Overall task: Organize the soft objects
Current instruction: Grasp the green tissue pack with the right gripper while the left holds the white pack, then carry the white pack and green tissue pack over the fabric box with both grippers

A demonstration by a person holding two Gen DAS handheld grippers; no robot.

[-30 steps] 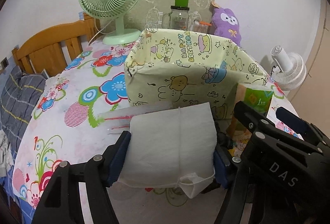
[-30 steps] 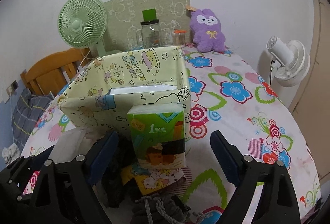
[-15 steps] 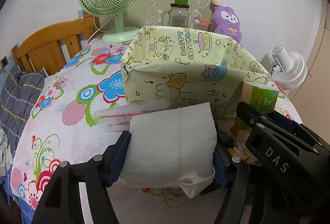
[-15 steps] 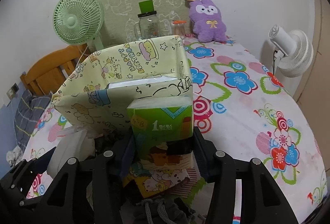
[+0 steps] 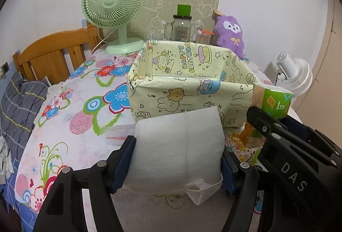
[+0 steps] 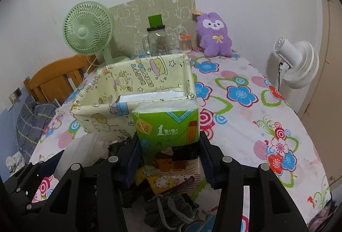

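Counter (image 6: 245, 116) with a flowered cloth takes up most of both views. On it, middle, a pale yellow cartoon-print fabric box (image 5: 188, 91) sits open at the top; in the right wrist view something flat and white lies inside it (image 6: 149, 96), can't tell what. Far left, a green fan (image 5: 113, 3) stands on the counter; a white fan (image 6: 297, 63) is off the right edge. Wooden bed frame (image 5: 53, 50) at left, striped grey bedding (image 5: 17, 108) below it. Far edge by the wall: printed cardboard sheet (image 5: 181, 3), glass jar (image 5: 181, 28) with a green lid, purple plush toy (image 6: 214, 34) right of the jar.

Left claw (image 5: 178, 159) grips a white soft pack (image 5: 179, 146), both blue pads pressed on its sides, held just near of the box's front wall. A thin white loop hangs at its near corner.

Right claw (image 6: 168, 159) has just been closing, and its pads now pinch a green tissue pack (image 6: 168, 133) by the lower half, upright, just near of the box's right front corner. Grey cloth with a cord (image 6: 171, 208) lies below it.
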